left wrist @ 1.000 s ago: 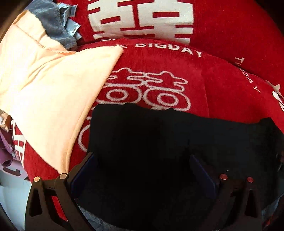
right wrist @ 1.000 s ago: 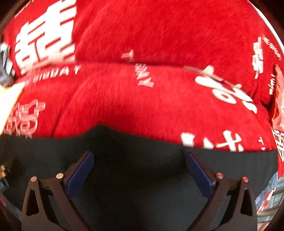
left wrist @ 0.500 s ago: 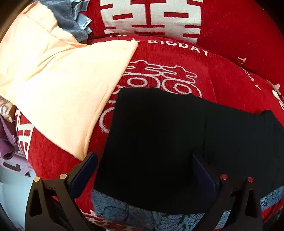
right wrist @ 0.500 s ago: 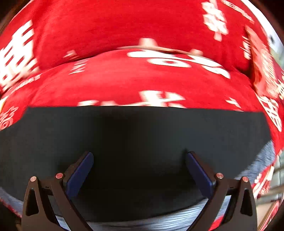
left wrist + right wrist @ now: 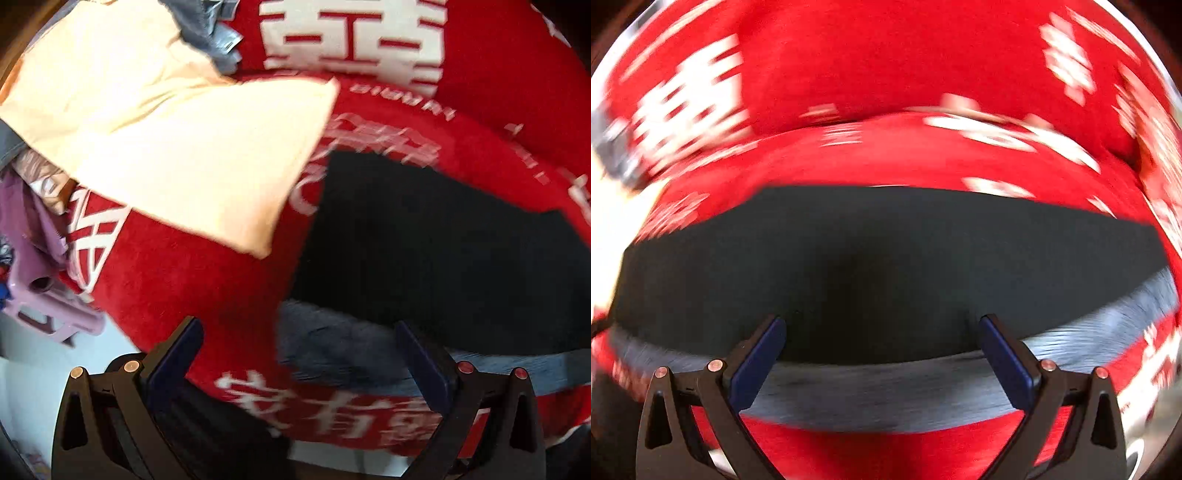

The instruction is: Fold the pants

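The black pants (image 5: 436, 240) lie flat as a folded rectangle on a red cushion (image 5: 184, 288) printed with white characters. They also fill the middle of the right wrist view (image 5: 886, 269). A blue-grey patterned cloth (image 5: 340, 350) sticks out under their near edge and shows in the right wrist view (image 5: 886, 391) too. My left gripper (image 5: 295, 343) is open and empty, hovering near the pants' near-left corner. My right gripper (image 5: 882, 343) is open and empty over the pants' near edge.
A peach cloth (image 5: 177, 140) lies on the cushion to the left of the pants. A second red cushion (image 5: 369, 37) stands behind. A grey garment (image 5: 210, 29) sits at the far left. A purple plastic stool (image 5: 40, 295) stands on the floor at left.
Both grippers have pulled back from the pants, which now lie farther away. The left view has shifted left and back; the blue-grey cloth and cushion front now show.
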Demonstrator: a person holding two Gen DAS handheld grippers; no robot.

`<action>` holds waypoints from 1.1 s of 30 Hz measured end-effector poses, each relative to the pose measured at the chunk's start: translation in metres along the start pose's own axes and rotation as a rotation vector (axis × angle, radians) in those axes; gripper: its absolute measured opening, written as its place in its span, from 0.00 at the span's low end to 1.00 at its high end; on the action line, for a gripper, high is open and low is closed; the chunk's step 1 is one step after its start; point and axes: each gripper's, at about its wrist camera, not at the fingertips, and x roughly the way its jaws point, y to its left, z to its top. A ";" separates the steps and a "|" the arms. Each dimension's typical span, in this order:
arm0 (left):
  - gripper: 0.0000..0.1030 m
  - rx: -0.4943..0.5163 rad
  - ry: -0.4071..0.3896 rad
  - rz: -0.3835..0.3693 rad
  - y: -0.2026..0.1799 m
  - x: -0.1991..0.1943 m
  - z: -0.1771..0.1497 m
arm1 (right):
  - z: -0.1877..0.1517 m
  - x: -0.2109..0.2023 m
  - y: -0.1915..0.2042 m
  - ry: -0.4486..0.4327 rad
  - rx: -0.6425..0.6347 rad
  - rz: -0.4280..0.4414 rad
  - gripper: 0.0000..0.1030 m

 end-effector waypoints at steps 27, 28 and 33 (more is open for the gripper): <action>1.00 0.379 0.053 -0.260 -0.228 -0.037 -0.004 | 0.013 0.009 -0.156 0.040 0.132 -0.151 1.00; 1.00 0.395 0.062 -0.266 -0.241 -0.035 -0.002 | 0.013 0.009 -0.176 0.039 0.157 -0.172 1.00; 1.00 0.448 0.072 -0.252 -0.299 -0.024 0.003 | 0.022 0.014 -0.280 0.049 0.305 -0.250 1.00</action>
